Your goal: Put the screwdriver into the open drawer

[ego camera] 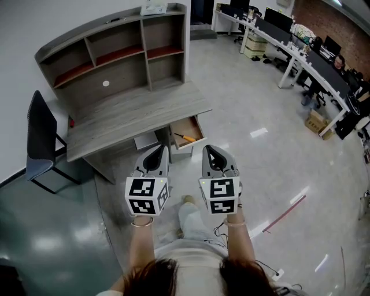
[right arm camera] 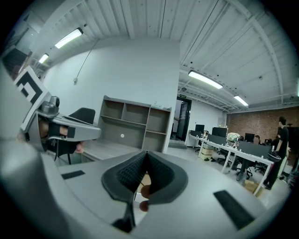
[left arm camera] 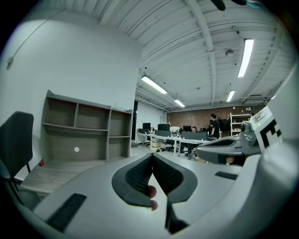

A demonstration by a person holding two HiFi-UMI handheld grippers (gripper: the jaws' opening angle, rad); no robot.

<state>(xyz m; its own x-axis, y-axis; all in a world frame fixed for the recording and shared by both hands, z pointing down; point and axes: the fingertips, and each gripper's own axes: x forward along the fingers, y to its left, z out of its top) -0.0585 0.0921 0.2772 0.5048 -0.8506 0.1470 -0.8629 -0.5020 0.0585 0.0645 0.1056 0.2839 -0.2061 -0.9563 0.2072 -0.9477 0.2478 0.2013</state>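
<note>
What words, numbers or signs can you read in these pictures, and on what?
No text is readable.
Marker cubes: black-and-white patterns only, no letters.
Green sign above the doorway: too small to read.
Box atop the shelf unit: print blurred.

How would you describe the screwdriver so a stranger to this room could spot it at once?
Find the grey desk with the shelf unit on top. At its right end in the head view, a drawer stands open. The screwdriver lies inside, slim with an orange handle, the only thing visible on the pale wood.
</note>
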